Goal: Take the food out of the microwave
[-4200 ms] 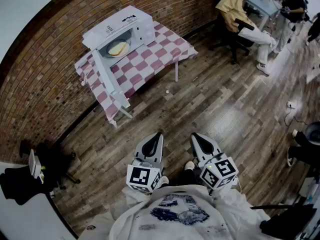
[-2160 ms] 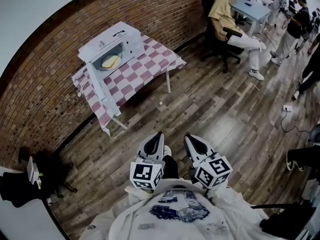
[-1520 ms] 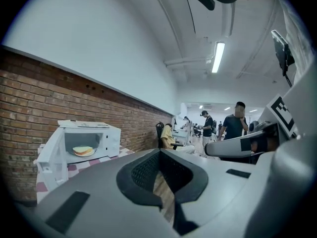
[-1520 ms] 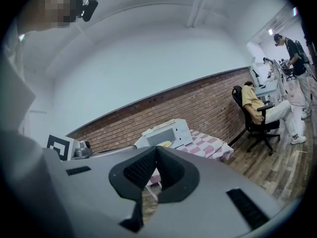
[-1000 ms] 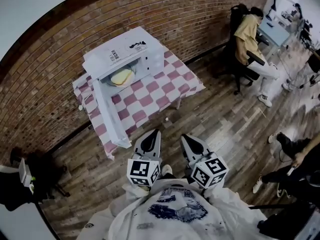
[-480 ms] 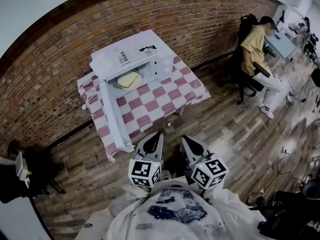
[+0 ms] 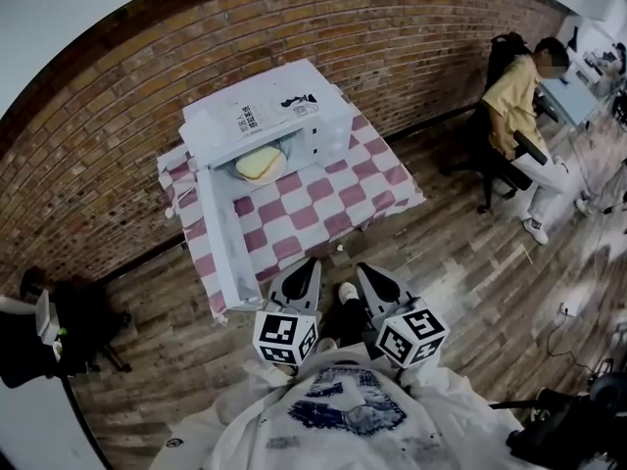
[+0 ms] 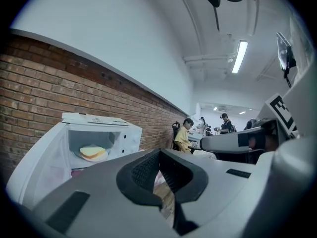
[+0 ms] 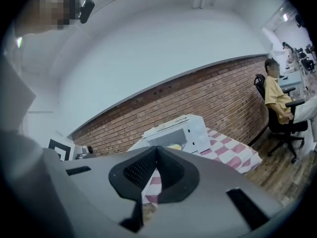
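Head view: food sits inside white microwave, door swung open, on checked tablecloth. Left gripper and right gripper near the tablecloth edge, jaws together, both empty

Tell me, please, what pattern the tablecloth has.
The tablecloth is pink-and-white checked, clearest in the head view.

I see a table under a red-and-white chequered cloth, set against a red brick wall on a dark wooden plank floor. At far right a person in a yellow shirt sits in a black office chair at a pale desk. A small white object lies on the floor near the cloth's edge.
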`<state>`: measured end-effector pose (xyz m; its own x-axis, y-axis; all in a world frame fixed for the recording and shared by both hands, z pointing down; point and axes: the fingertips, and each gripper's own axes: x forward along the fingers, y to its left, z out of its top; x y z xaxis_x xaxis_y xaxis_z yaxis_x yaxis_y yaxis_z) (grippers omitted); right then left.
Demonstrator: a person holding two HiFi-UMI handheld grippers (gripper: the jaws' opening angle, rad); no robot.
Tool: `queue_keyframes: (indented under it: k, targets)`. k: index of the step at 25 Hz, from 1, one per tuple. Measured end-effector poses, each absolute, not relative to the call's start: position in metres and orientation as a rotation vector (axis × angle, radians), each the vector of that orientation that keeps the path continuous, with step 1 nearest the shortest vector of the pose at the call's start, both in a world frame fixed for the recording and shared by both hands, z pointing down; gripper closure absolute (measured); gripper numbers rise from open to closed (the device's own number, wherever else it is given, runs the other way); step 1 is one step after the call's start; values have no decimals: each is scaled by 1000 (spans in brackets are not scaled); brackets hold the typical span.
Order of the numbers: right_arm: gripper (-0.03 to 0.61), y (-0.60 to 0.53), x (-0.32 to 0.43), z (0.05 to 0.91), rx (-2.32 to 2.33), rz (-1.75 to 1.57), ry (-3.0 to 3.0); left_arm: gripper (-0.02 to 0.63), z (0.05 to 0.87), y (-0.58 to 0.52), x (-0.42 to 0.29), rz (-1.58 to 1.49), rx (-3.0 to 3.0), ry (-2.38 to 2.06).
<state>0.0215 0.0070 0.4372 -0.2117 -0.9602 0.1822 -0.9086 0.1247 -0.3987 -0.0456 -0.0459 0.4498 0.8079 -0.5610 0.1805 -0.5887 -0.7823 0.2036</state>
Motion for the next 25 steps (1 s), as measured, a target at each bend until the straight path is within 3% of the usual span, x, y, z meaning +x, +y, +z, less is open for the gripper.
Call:
queue_keyframes:
  k: [25]
  targets:
    - [565, -172, 62, 443, -1524, -751, 2561, 604, 458, -196, -22, 177, 2516, -1312]
